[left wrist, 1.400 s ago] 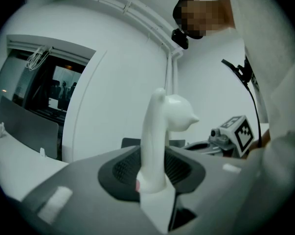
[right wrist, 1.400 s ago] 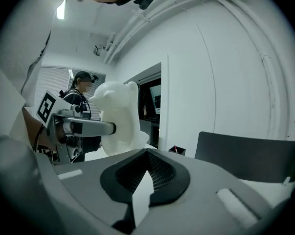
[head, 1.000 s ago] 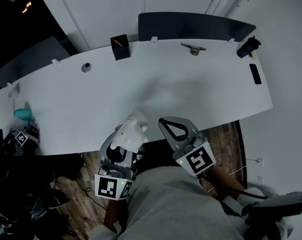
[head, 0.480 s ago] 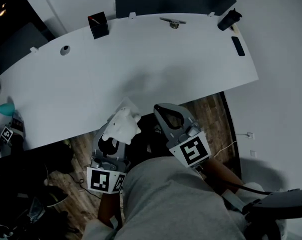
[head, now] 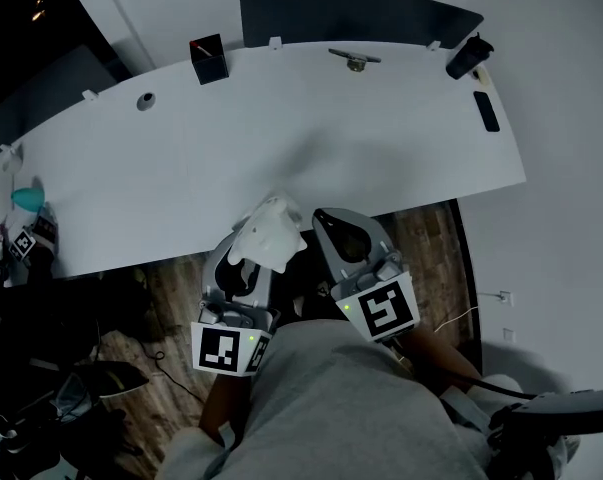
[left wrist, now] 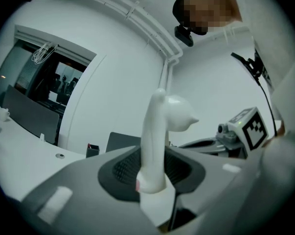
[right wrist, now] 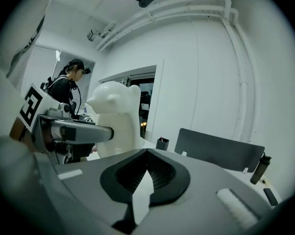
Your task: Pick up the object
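Observation:
A white bear-shaped figure stands up between the jaws of my left gripper, which is shut on its lower part. It is held off the table, just in front of the white table's near edge. In the left gripper view the figure rises thin and edge-on from the pads. My right gripper is beside it on the right, shut, with nothing in it. The right gripper view shows its closed jaws and the figure to the left.
On the table's far edge stand a black box, a small metal piece, a dark bottle and a flat black device. A dark panel stands behind. A teal thing sits far left. Wooden floor lies below.
The head view has swung about, so the table shifts in the picture. Both grippers stay close to the body, the figure still in the left one.

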Demonstrator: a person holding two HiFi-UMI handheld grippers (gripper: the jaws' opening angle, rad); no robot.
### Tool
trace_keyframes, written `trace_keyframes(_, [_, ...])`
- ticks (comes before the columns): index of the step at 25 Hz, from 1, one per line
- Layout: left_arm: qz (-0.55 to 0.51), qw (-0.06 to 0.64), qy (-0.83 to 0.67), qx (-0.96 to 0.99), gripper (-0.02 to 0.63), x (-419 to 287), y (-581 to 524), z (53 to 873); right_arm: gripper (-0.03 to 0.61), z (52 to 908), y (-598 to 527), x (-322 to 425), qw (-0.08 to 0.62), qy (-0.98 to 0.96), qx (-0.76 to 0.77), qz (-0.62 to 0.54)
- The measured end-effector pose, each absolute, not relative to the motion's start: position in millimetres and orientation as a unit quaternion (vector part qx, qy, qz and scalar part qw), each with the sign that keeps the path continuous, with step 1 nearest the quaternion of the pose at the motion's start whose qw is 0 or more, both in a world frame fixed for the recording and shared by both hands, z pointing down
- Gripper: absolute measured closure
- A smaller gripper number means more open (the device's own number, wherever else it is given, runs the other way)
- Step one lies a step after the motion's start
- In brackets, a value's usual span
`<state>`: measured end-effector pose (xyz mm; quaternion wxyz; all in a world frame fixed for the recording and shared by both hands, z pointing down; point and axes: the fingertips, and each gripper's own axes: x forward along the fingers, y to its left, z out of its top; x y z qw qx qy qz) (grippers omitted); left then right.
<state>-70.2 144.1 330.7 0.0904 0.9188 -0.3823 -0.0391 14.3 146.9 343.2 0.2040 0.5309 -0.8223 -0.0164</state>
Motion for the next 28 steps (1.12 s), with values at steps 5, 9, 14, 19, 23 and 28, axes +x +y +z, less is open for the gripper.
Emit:
trace_keyframes(5, [-0.018,0.084,-0.405,0.910,0.485,-47,152,331,0.577,338,156,32,0.166,-0.820,0.548,-0.009])
trace_keyframes(9, [-0.010,0.082,-0.410,0.908,0.485,-36,154,332,0.577,337,162,39,0.155,-0.821,0.549,-0.003])
trace_keyframes(14, [-0.002,0.071,-0.406,0.911,0.485,-25,157,331,0.577,331,164,52,0.134,-0.820,0.556,-0.007])
trace_keyframes(19, [-0.003,0.063,-0.410,0.910,0.485,-25,157,326,0.578,324,167,53,0.123,-0.822,0.555,-0.015])
trace_keyframes(23, [-0.003,0.058,-0.410,0.910,0.485,-25,157,323,0.578,322,164,54,0.117,-0.819,0.561,-0.017])
trace_keyframes(28, [-0.006,0.054,-0.409,0.911,0.485,-24,156,319,0.578,318,161,59,0.108,-0.815,0.569,-0.023])
